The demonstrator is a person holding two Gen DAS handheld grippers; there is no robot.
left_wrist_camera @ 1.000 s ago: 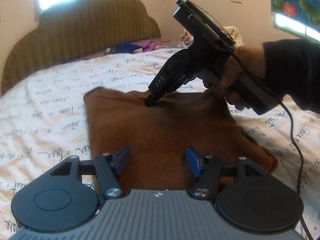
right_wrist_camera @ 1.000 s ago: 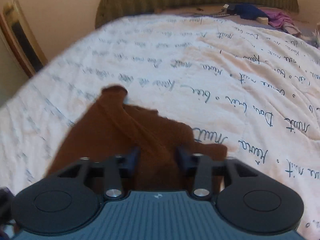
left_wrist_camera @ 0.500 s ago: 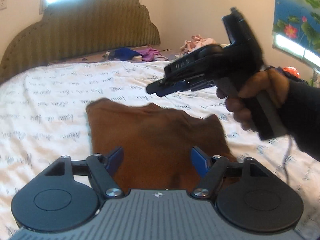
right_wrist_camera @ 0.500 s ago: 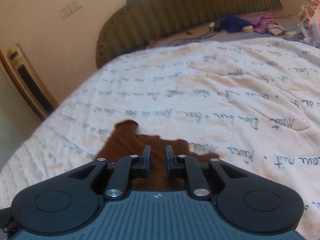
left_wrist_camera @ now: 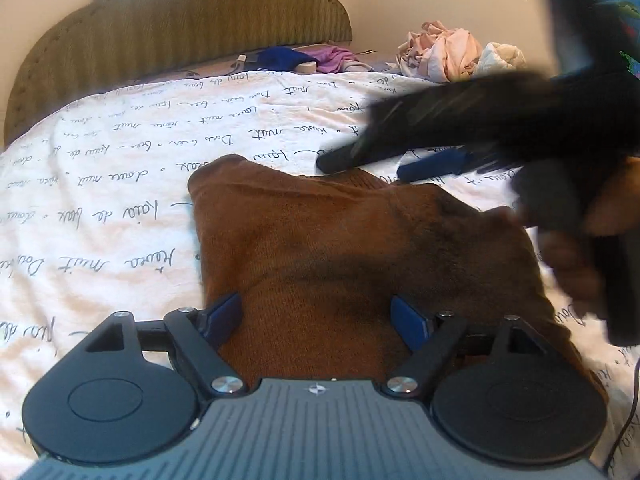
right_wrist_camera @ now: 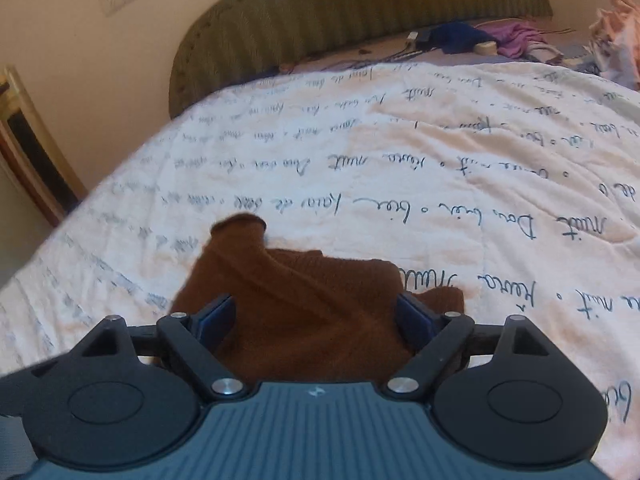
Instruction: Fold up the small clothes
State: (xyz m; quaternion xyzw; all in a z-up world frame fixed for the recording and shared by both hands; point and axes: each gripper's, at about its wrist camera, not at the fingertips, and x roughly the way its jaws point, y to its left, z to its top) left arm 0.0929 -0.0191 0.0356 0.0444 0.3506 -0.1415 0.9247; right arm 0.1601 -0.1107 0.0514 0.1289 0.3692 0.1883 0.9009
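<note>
a brown knitted garment is laid flat on a bed covered by a white quilt printed with dark handwriting. the garment is seen in the lower middle of both wrist views, partly folded, with one narrow sleeve-like end stretched away toward the headboard.

the left tool is held above the near part of the garment, its blue pads spread wide; the jaws are opening, and nothing is pinched between them, though the brown knit is seen behind the gap. whether the pads touch the cloth cannot be told.

the right tool is likewise held over the garment with its jaws opening wide and nothing gripped. in the left wrist view the same right tool is seen blurred at the upper right, carried by a hand in a dark sleeve, with its fingers pointed to the left over the quilt just beyond the garment's far edge.

a heap of pale pink and white clothes is piled at the far right of the bed, and blue and purple clothes are left near the headboard.
</note>
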